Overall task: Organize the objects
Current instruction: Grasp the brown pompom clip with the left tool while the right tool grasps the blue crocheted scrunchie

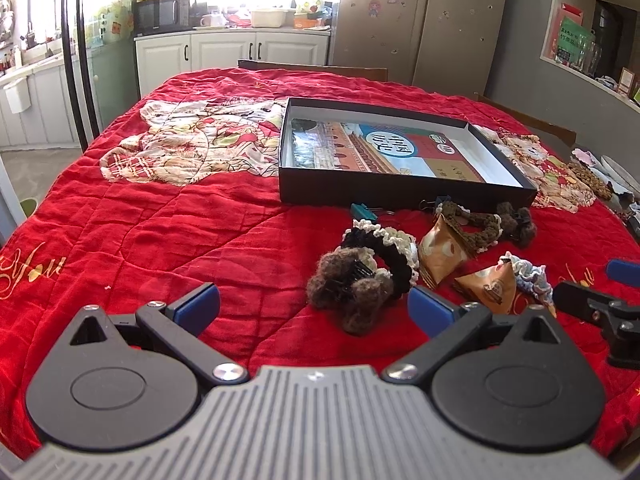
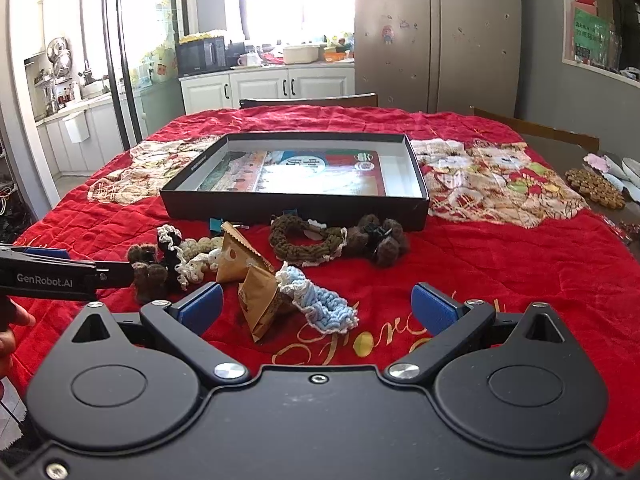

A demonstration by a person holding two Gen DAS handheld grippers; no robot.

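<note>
Right wrist view: right tool hovers wide, nothing between its blue pads, over a worktop covered by a red quilt. One shallow black box sits mid-worktop, one printed booklet flat inside. Loose items lie in a cluster on the quilt on the box's near side. Count: two tan snack packets and, touching; one blue-white crochet scrunchie against the nearer packet; one brown crochet scrunchie; one black-and-cream scrunchie; two brown fuzzy hair claws and; teal binder clip near the box wall, count unclear. Left tool enters from the left edge beside the near claw. Left wrist view: left tool also wide, empty; fuzzy claw just ahead of it.
</note>
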